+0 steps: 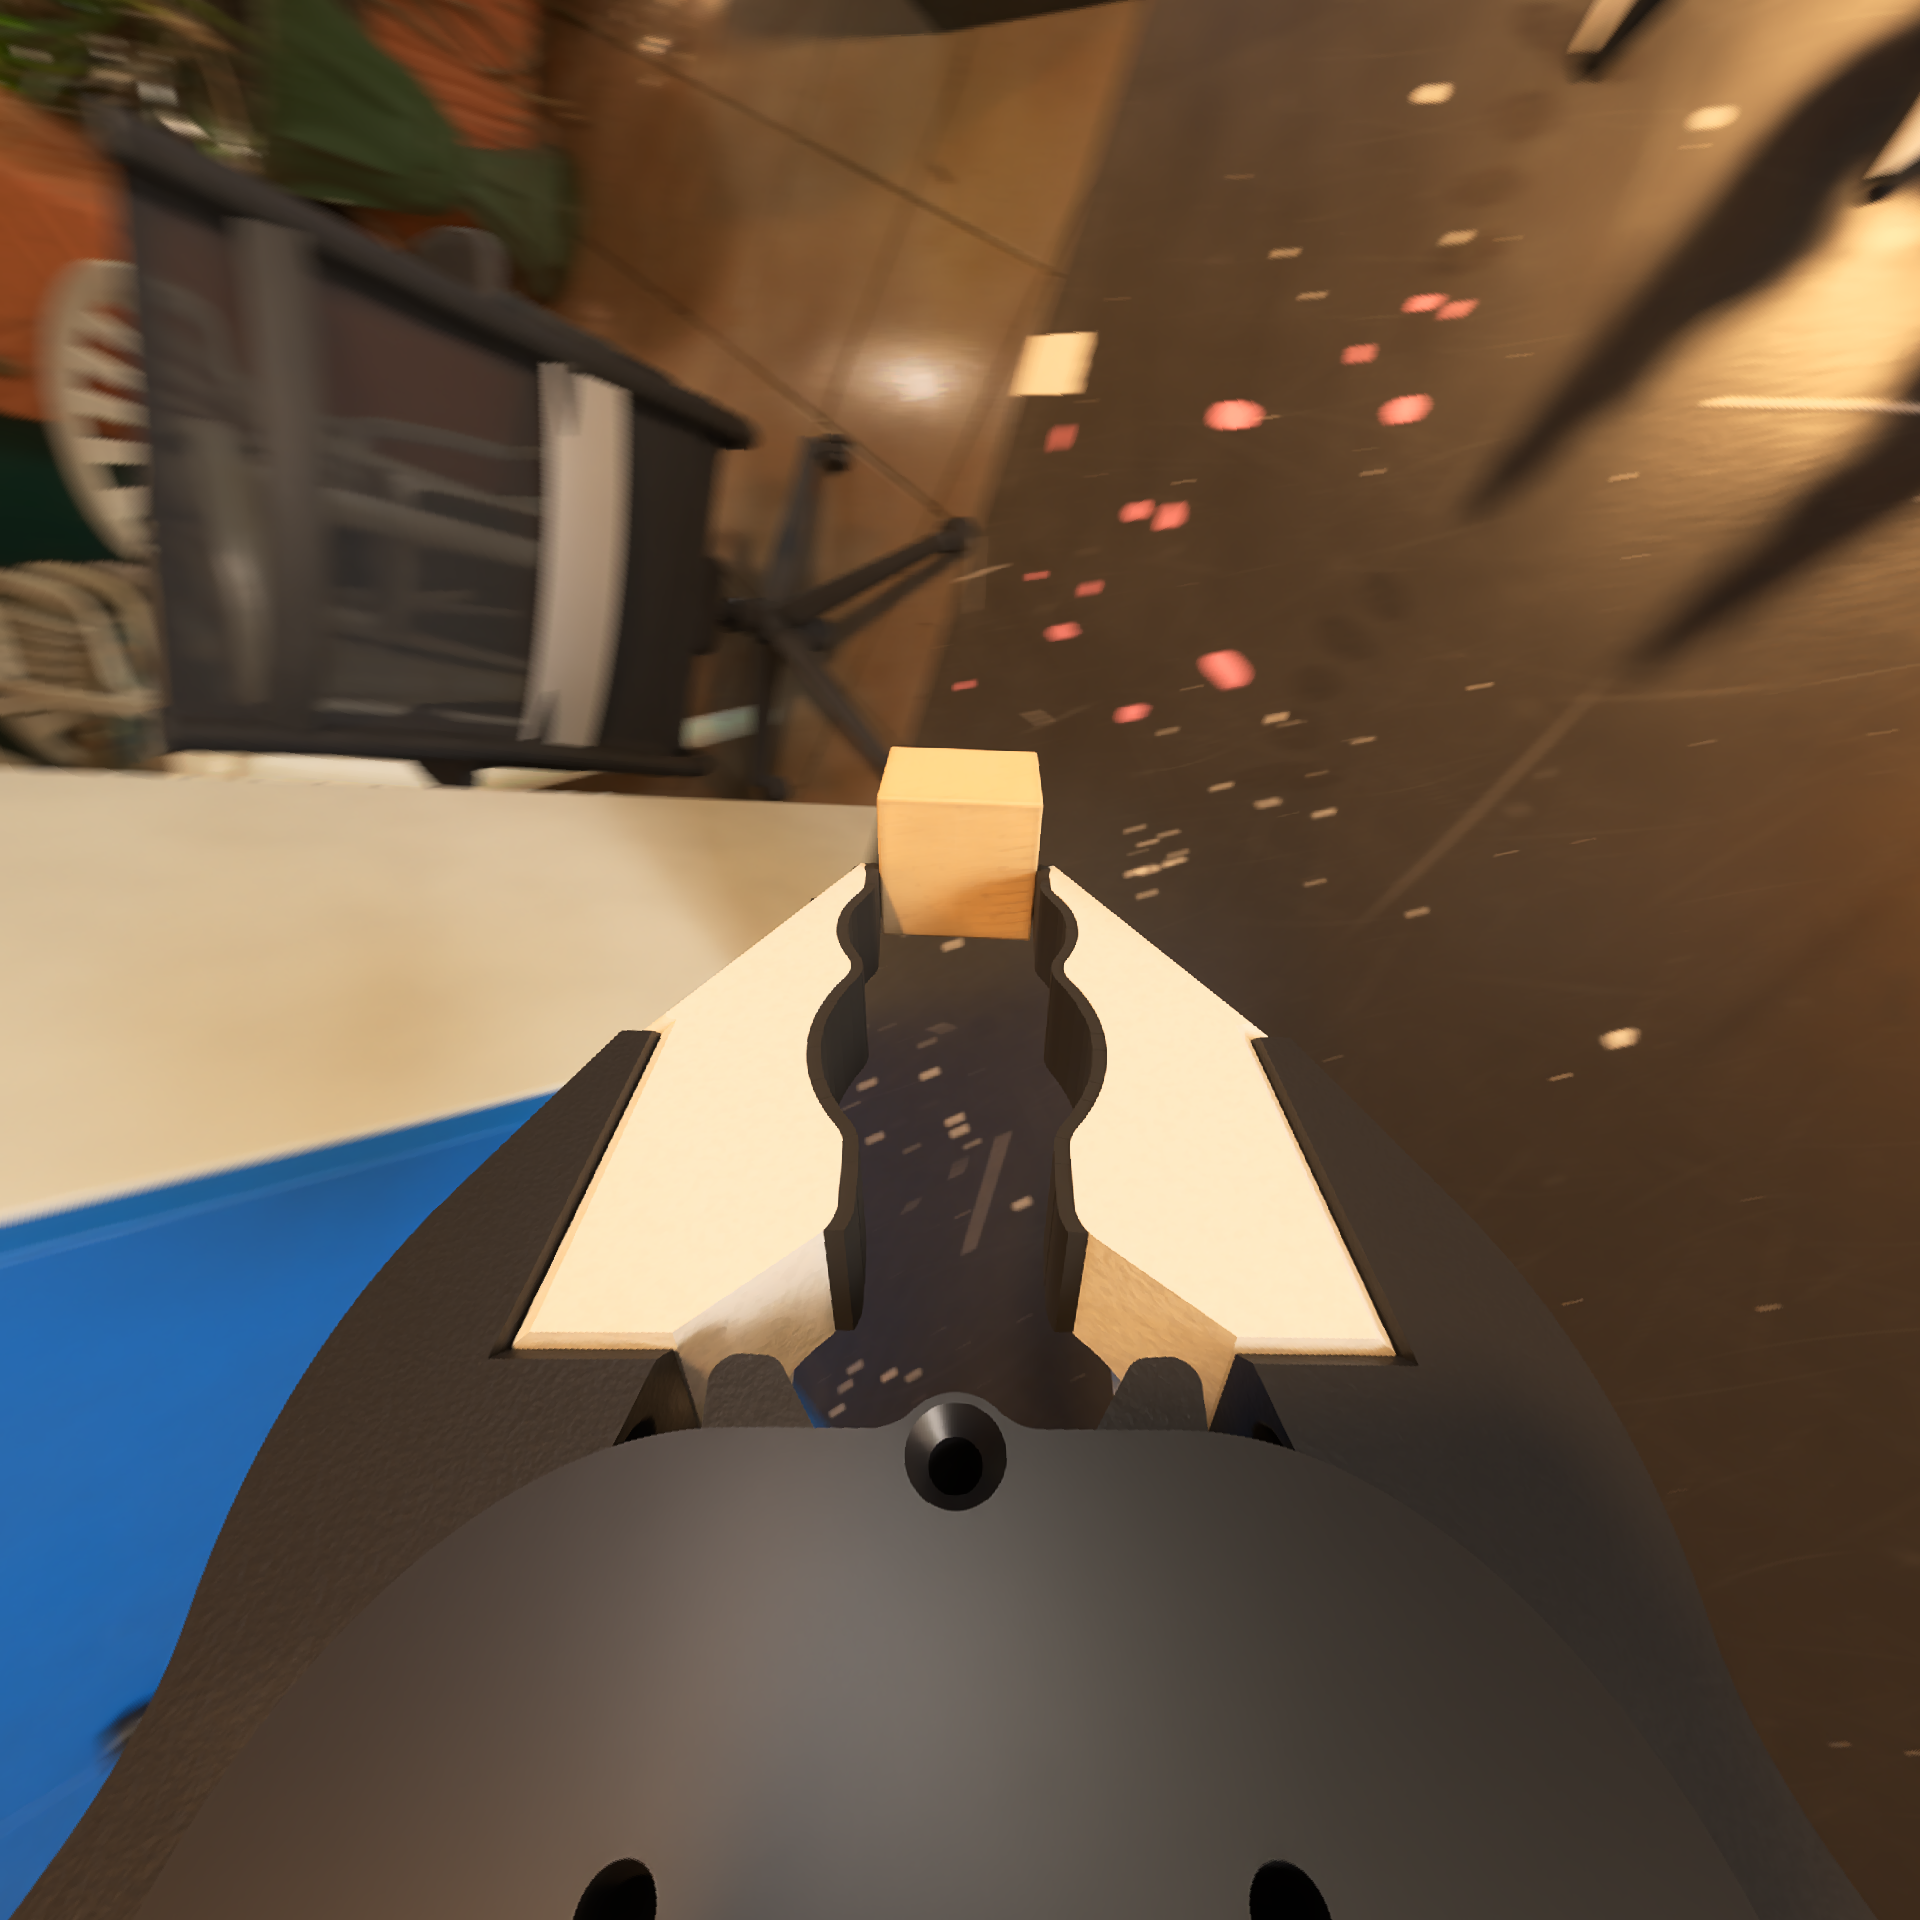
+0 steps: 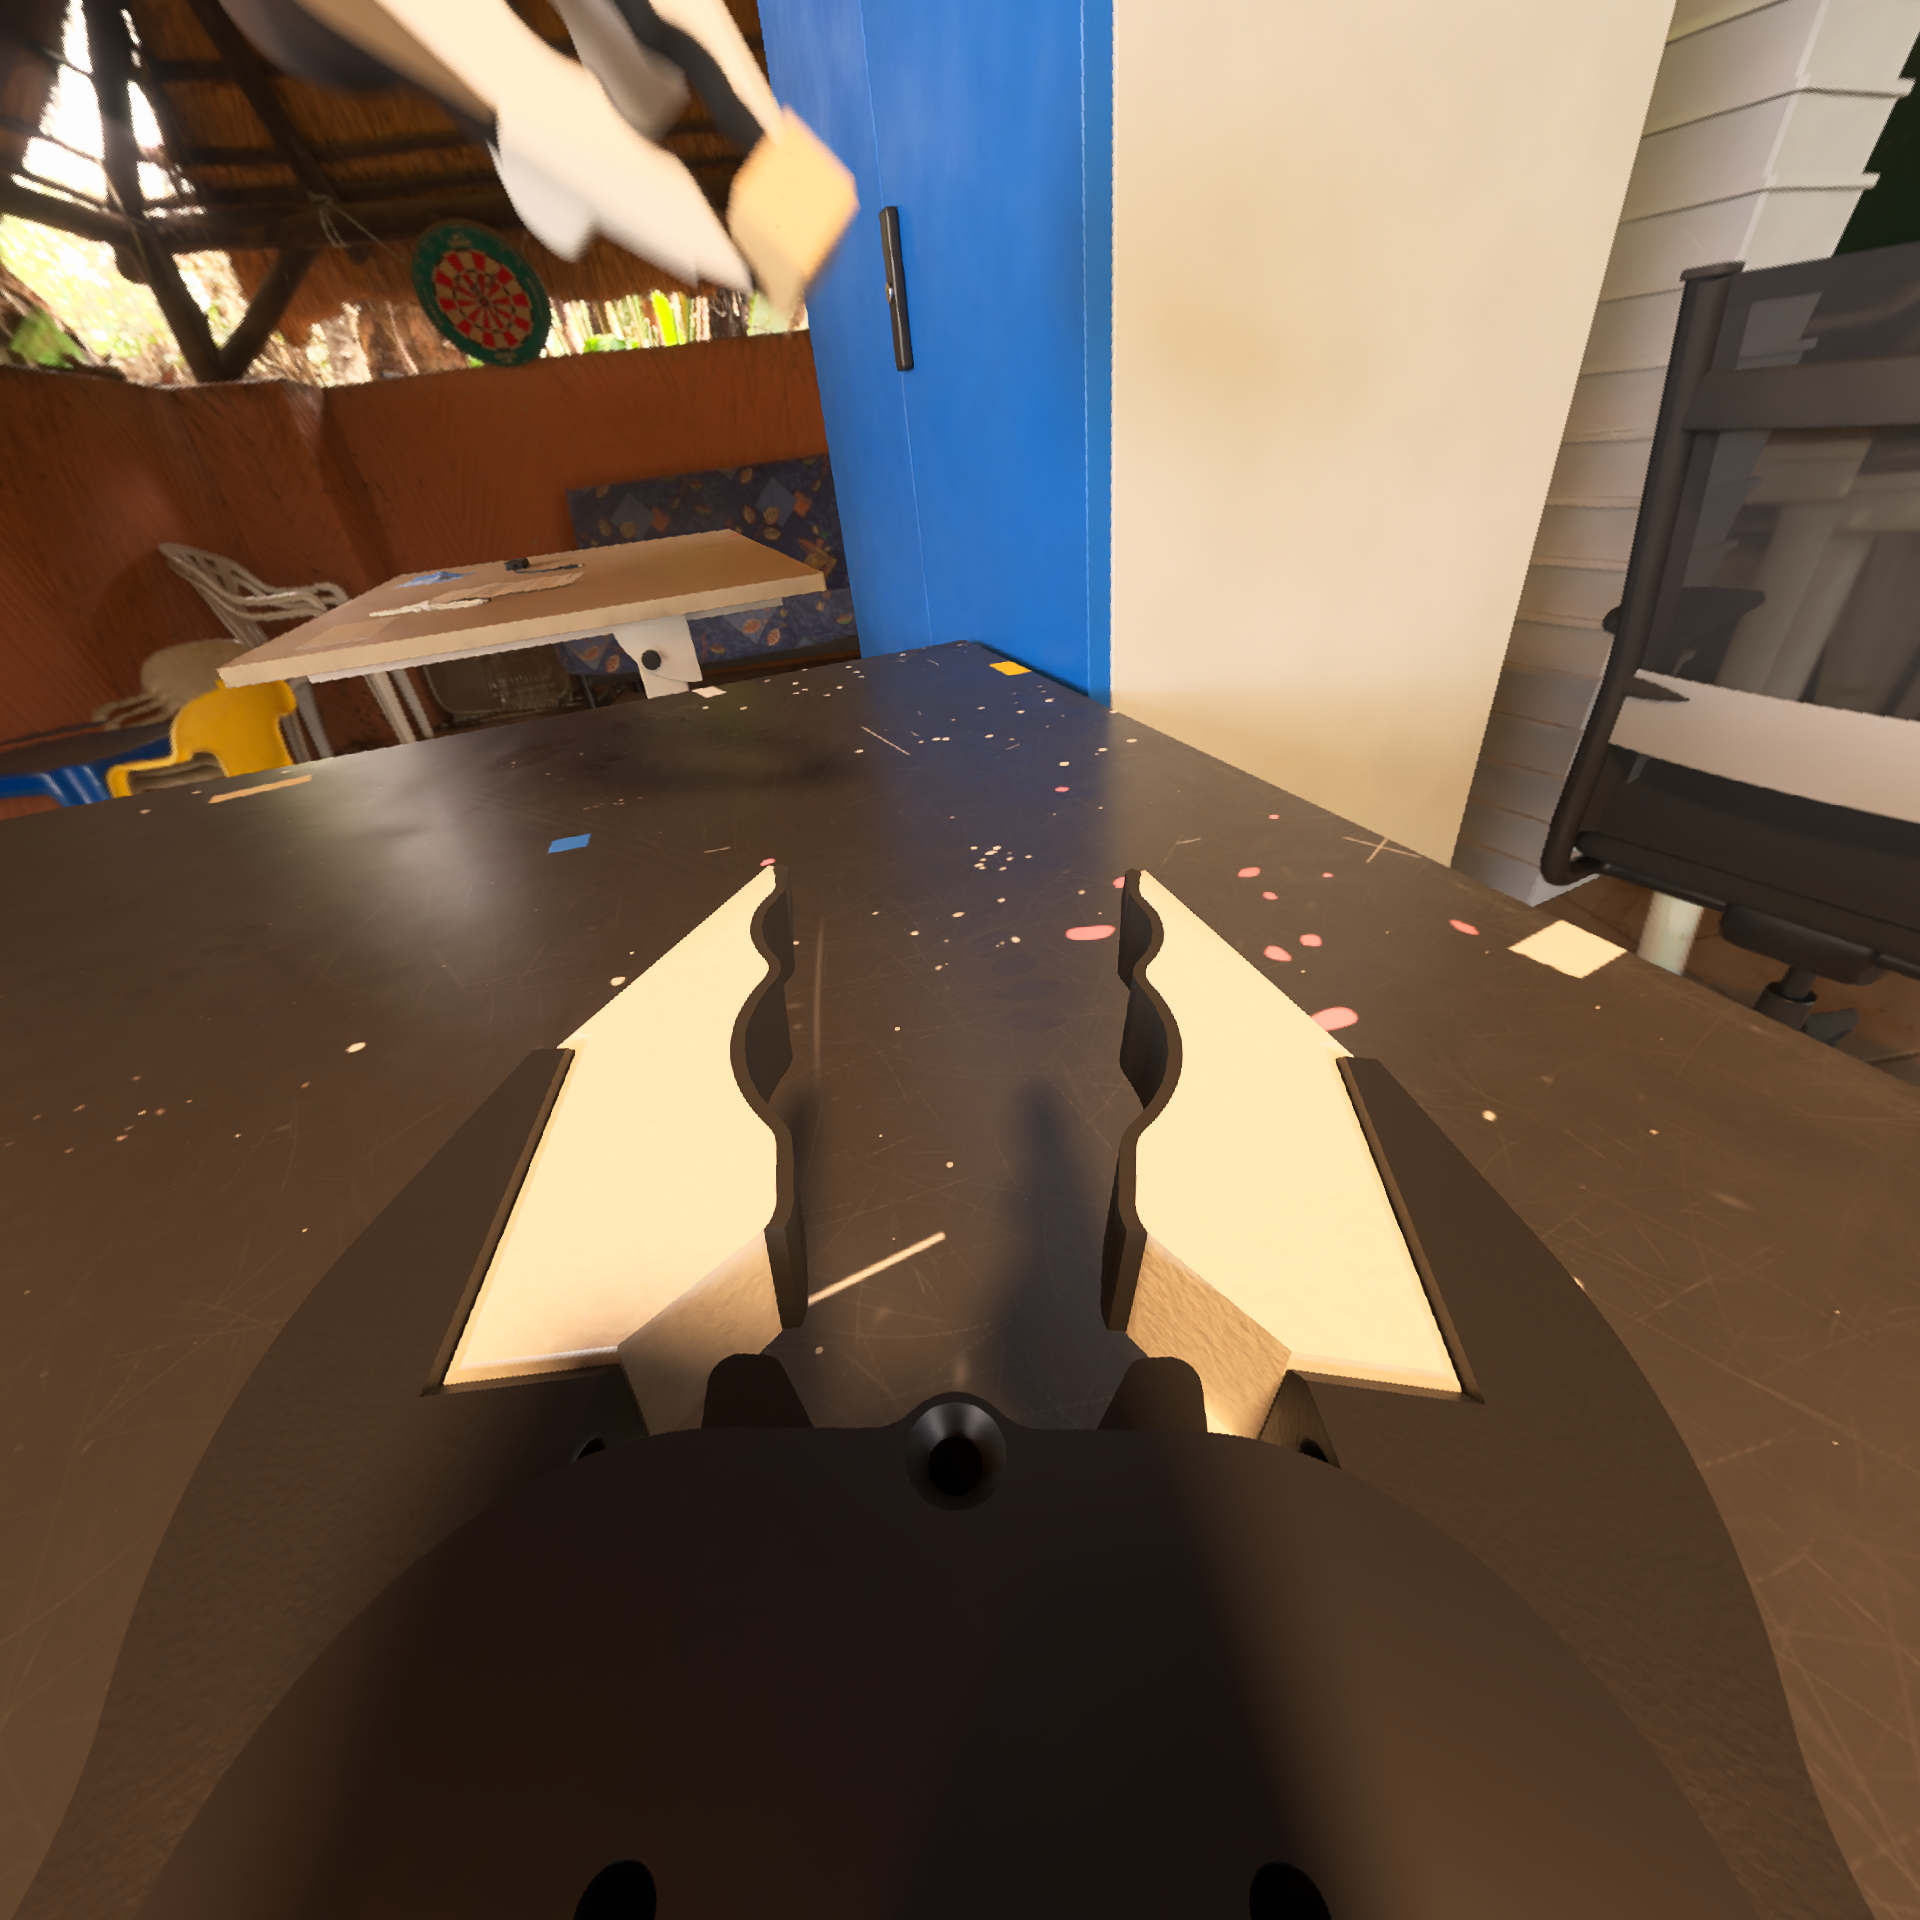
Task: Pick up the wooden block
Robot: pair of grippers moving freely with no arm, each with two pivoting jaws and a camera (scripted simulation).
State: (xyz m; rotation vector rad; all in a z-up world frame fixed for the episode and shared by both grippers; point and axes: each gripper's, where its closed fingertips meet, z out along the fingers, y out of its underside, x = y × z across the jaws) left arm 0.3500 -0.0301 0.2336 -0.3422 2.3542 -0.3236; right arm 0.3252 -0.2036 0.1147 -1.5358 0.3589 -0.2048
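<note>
High above the dark table (image 2: 623, 1039), the left gripper (image 1: 958, 883) pinches the wooden block (image 1: 958, 842); the right gripper (image 2: 956, 883) gapes, holding nothing.

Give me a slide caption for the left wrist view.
Left gripper clamps the wooden block at its tips, lifted above the speckled dark table.

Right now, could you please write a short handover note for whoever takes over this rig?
Left gripper: shut on the wooden block, pinched at the fingertips and held in the air, clear of the dark paint-speckled table.
Right gripper: open, empty, low over the table.
Done: block grasped and lifted.
Left: keep the grip steady; nothing else on the table needs handling.
</note>
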